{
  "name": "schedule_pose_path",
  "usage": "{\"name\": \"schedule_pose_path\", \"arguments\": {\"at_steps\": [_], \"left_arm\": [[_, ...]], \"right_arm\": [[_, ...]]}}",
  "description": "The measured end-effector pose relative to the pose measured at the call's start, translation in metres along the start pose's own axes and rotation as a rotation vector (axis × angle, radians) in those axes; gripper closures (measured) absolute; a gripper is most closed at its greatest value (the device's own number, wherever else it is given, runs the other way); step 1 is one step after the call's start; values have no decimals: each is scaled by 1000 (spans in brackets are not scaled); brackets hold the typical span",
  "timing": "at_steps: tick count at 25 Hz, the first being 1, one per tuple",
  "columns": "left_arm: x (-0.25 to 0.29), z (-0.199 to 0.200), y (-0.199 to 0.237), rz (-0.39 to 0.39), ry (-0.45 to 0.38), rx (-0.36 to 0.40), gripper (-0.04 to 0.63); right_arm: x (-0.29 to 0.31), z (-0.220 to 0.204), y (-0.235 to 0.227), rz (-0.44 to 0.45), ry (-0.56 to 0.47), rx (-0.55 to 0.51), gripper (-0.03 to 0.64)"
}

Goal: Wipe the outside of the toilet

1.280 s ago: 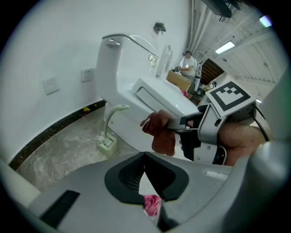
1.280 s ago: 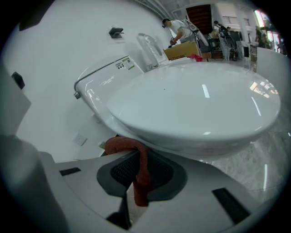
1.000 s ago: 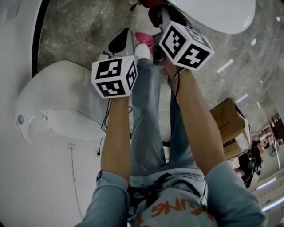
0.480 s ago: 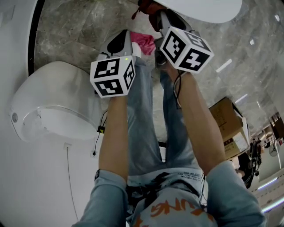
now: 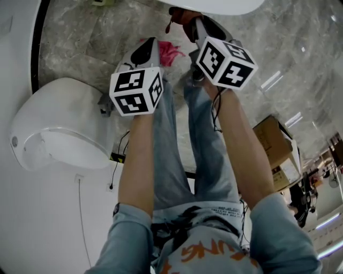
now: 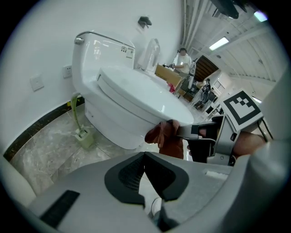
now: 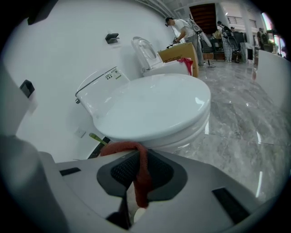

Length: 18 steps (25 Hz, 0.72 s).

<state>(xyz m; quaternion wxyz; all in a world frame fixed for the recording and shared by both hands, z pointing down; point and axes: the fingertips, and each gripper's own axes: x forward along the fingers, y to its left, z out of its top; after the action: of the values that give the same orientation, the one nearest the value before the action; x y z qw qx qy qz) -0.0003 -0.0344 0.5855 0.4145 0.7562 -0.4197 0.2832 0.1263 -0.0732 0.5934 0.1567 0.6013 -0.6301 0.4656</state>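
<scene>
The white toilet (image 6: 132, 104) stands against the wall, lid down; only its front edge (image 5: 214, 4) shows at the top of the head view. My right gripper (image 7: 138, 182) is shut on a red cloth (image 7: 142, 175), which hangs close under the toilet's front rim (image 7: 182, 136). The left gripper view shows that cloth (image 6: 168, 141) right at the bowl's front. My left gripper (image 6: 144, 159) is shut with nothing in it, held beside the right one and a little short of the bowl. In the head view both marker cubes (image 5: 136, 91) (image 5: 225, 61) hide the jaws.
A second white toilet (image 5: 59, 128) is at the left of the head view, with a cable (image 5: 115, 158) on the floor beside it. A green toilet brush (image 6: 84, 136) stands by the bowl's base. Cardboard box (image 5: 276, 144) at right. People (image 6: 183, 59) work far behind.
The toilet's front edge has slid further out of the top of the head view and the second toilet has shifted left. Both grippers stay side by side, the cloth still held.
</scene>
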Motion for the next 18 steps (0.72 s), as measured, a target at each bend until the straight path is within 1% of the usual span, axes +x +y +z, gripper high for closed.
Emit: {"name": "schedule_pose_path", "arguments": {"at_steps": [5, 10, 12, 15, 18], "left_arm": [[7, -7, -29, -8, 12, 18, 601], [18, -10, -63, -30, 14, 35, 601], [21, -12, -69, -34, 9, 18, 601], [21, -15, -66, -20, 5, -22, 600], [17, -16, -61, -12, 13, 12, 601]], "right_arm": [[-23, 12, -40, -37, -31, 13, 565], [-31, 23, -74, -50, -37, 6, 563], [-33, 27, -78, -48, -40, -13, 565], [-38, 25, -76, -27, -44, -25, 565], [-44, 12, -70, -12, -35, -16, 565]]}}
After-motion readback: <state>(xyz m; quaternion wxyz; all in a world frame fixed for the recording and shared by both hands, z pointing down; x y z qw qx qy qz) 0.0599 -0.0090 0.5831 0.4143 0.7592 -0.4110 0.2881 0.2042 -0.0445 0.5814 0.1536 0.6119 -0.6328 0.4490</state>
